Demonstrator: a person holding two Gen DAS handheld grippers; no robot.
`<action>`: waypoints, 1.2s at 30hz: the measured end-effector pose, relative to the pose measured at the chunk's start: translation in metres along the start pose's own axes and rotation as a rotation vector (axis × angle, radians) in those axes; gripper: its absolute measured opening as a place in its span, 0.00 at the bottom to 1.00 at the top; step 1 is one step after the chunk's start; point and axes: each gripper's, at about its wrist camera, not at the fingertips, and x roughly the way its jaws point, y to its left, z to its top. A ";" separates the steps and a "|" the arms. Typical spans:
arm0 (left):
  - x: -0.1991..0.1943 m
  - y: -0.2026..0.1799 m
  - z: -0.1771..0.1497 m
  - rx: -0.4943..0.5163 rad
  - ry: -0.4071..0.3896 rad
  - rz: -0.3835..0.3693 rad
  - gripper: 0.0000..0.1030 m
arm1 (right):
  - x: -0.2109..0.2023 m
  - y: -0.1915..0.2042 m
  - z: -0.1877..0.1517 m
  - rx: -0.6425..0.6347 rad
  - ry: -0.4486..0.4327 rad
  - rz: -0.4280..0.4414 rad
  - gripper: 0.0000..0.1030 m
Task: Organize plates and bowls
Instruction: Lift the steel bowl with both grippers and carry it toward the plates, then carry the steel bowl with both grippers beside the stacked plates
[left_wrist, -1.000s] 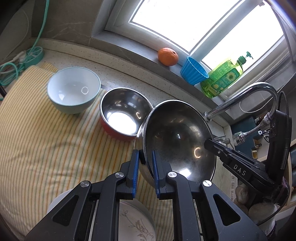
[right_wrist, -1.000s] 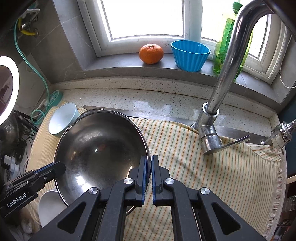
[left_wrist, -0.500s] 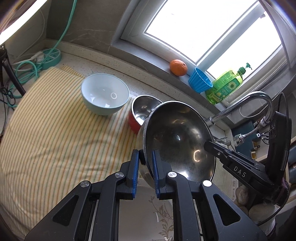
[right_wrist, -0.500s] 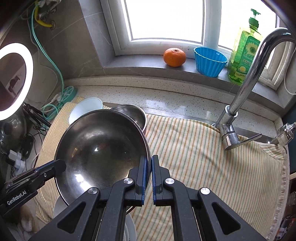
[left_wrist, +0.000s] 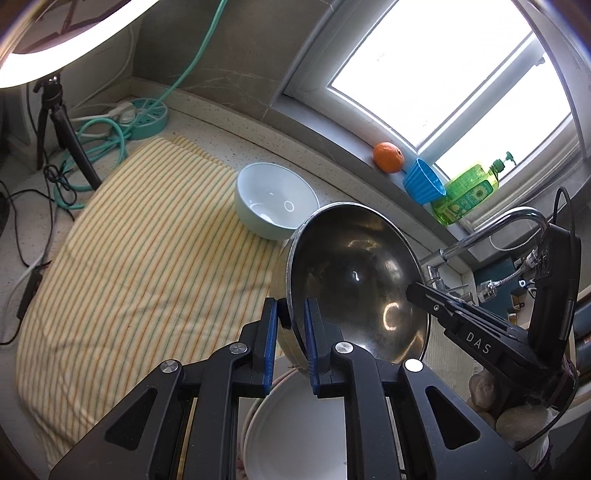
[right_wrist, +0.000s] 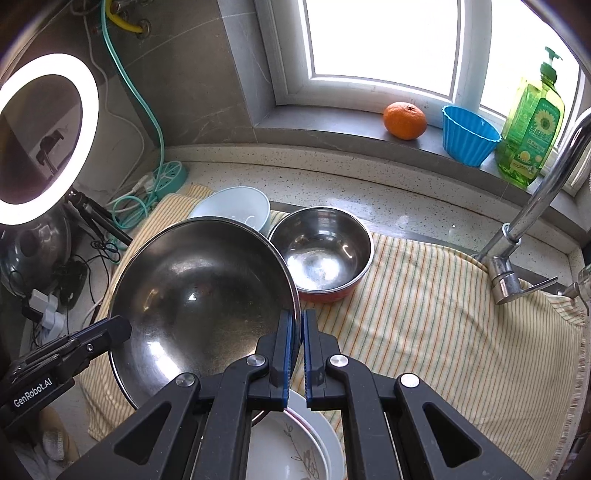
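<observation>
A large steel bowl (left_wrist: 354, 280) (right_wrist: 199, 295) hangs in the air above the striped cloth, held by both grippers. My left gripper (left_wrist: 290, 317) is shut on its near rim. My right gripper (right_wrist: 297, 325) is shut on the opposite rim. A pale blue ceramic bowl (left_wrist: 277, 199) (right_wrist: 232, 210) stands on the cloth behind it. A smaller steel bowl with a red outside (right_wrist: 321, 254) stands beside that one. White plates (left_wrist: 295, 432) (right_wrist: 295, 446) lie stacked below the held bowl.
A yellow striped cloth (left_wrist: 129, 277) (right_wrist: 443, 314) covers the counter. A faucet (right_wrist: 524, 221) stands at the right. An orange (right_wrist: 404, 120), a blue cup (right_wrist: 469, 134) and a green soap bottle (right_wrist: 532, 129) sit on the windowsill. A ring light (right_wrist: 48, 136), tripod and cables are at the left.
Both grippers have lifted the large steel bowl up and back toward me, away from the two bowls. The red-sided steel bowl and stacked plates now show in the right wrist view.
</observation>
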 end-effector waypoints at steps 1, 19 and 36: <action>-0.001 0.003 0.000 -0.004 -0.002 0.002 0.12 | 0.001 0.005 0.000 -0.004 0.000 0.002 0.05; -0.029 0.064 -0.002 -0.081 -0.030 0.056 0.12 | 0.022 0.073 0.000 -0.067 0.027 0.059 0.05; -0.048 0.118 -0.019 -0.154 -0.015 0.116 0.12 | 0.050 0.128 -0.017 -0.124 0.099 0.119 0.06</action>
